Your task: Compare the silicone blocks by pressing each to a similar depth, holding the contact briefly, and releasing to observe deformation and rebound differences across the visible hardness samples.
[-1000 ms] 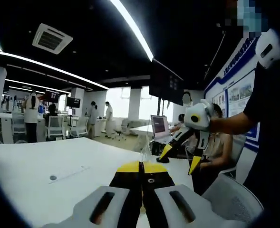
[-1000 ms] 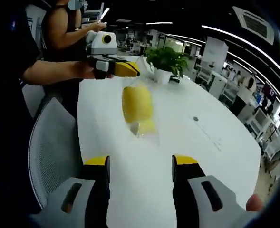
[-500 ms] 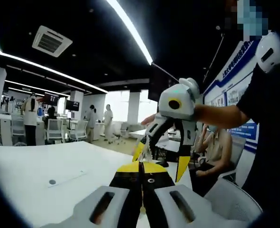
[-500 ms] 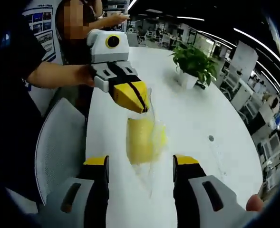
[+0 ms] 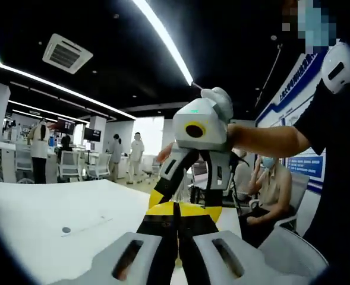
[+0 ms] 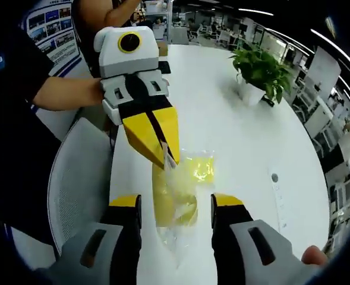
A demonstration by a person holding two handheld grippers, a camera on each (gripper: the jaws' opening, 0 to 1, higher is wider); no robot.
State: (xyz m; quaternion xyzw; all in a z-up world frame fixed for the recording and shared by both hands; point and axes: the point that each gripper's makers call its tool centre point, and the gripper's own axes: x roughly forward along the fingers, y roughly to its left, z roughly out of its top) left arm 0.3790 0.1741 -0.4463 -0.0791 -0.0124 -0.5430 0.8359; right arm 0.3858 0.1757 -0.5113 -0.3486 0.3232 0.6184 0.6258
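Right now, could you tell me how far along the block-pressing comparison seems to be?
Early, by the look of it. Done: the left gripper is shut on the top edge of a clear bag holding a yellow block above the white table. In hand: the right gripper, jaws open, sits either side of the block without squeezing it. Left: pressing, holding, releasing, then any other samples.
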